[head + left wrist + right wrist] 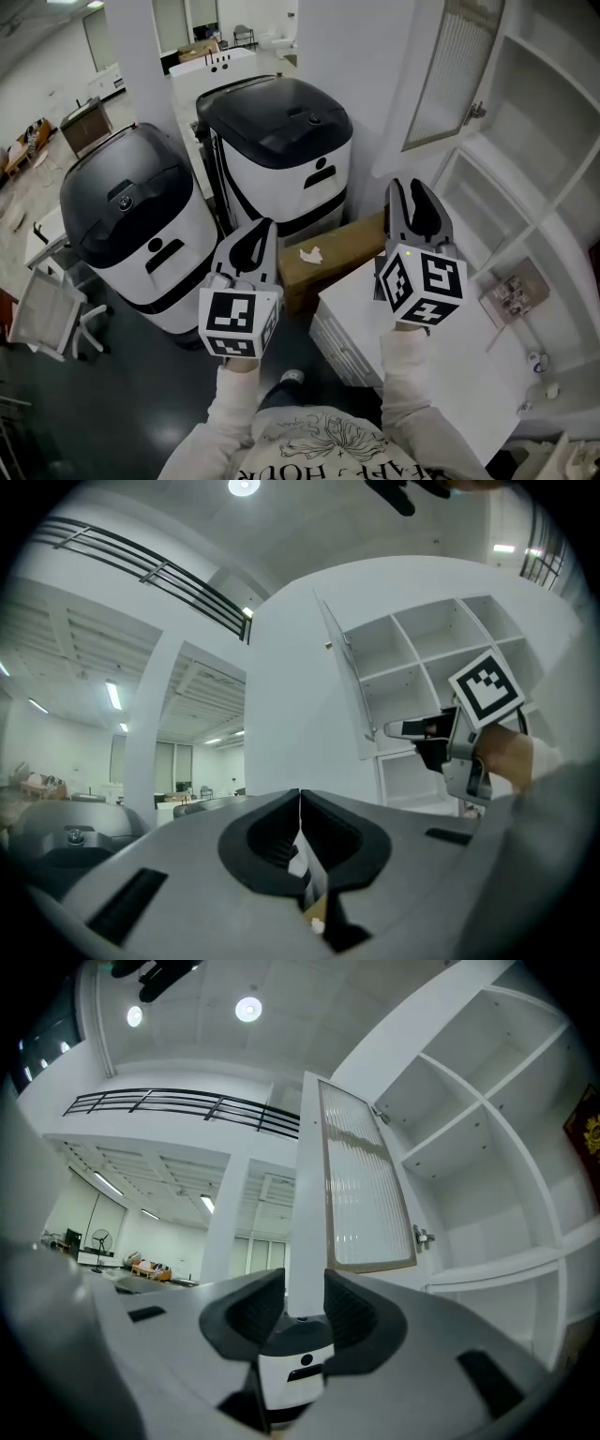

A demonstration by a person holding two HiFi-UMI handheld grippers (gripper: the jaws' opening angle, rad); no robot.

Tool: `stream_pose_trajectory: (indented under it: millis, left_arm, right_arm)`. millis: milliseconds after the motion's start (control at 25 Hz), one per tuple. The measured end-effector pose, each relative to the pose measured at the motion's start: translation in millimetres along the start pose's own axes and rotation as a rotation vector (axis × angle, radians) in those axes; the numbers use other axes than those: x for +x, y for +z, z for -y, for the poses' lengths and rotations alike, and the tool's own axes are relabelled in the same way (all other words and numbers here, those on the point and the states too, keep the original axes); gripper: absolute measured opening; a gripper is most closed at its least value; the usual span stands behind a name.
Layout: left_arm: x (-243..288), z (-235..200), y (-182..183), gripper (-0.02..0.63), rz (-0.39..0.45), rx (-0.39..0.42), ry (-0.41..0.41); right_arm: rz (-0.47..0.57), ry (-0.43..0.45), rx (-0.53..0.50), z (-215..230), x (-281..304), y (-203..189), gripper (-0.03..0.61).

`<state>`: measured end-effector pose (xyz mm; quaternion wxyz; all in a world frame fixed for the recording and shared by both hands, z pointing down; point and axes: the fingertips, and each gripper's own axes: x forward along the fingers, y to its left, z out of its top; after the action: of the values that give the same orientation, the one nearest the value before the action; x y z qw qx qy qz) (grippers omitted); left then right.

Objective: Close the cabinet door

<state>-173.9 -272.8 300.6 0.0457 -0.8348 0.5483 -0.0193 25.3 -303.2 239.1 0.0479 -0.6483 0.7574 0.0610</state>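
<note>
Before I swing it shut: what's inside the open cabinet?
Bare white shelves in the compartments nearest the door; the right gripper covers the lower ones.

Cream sleeves [228, 405], black fingers [424, 212], black-and-white marker cubes [422, 284].

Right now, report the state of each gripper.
Left gripper: shut, jaws together, holding nothing.
Right gripper: open, jaws apart, nothing between them.

Dark floor [141, 412] bears a machine [136, 230], its twin [281, 150], a cardboard box [354, 242] (paper scrap [311, 254] atop, perhaps).
</note>
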Motion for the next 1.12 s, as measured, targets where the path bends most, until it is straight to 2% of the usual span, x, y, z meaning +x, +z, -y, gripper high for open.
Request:
stream_pose_trajectory:
  millis: [520,1120]
  left_arm:
    - [50,-44,2,0.005,0.031,-0.015,-0.049]
    - [81,-57,-11,0.005,0.028,-0.060,-0.119]
  right_arm:
    - [0.047,-0.103,-0.046,-8,57,26,0.152]
    - [-0.021,-0.260,-0.149,0,80,25,0.153]
